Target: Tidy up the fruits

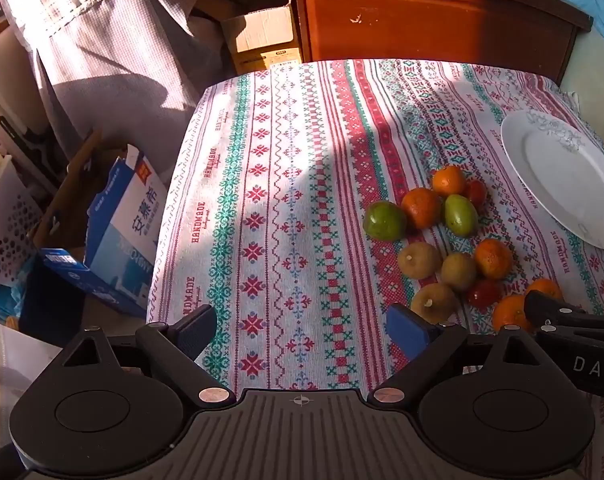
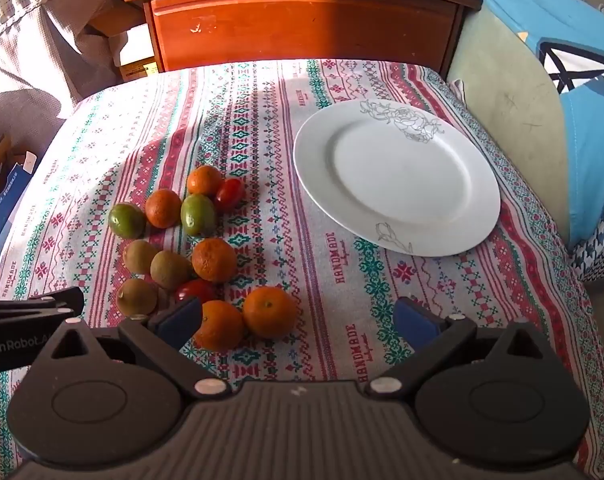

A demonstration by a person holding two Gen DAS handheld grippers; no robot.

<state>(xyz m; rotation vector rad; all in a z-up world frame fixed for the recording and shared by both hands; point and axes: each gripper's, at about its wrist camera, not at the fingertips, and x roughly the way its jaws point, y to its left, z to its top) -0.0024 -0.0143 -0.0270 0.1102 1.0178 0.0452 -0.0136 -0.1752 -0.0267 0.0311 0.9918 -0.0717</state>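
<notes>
A pile of fruit lies on the patterned tablecloth (image 2: 342, 280): several oranges (image 2: 269, 311), three brown kiwis (image 2: 169, 269), two green fruits (image 2: 197, 214) and two small red tomatoes (image 2: 229, 194). The pile also shows in the left wrist view (image 1: 458, 240). An empty white plate (image 2: 398, 176) with a drawn rose sits right of the pile and shows in the left wrist view (image 1: 562, 176). My right gripper (image 2: 297, 320) is open and empty, its left finger beside the nearest oranges. My left gripper (image 1: 302, 332) is open and empty, left of the pile.
A wooden cabinet (image 2: 302, 20) stands behind the table. Cardboard boxes (image 1: 117, 232) and a white basket (image 1: 5, 224) sit on the floor to the left. A blue cushion (image 2: 582, 80) lies at the right edge.
</notes>
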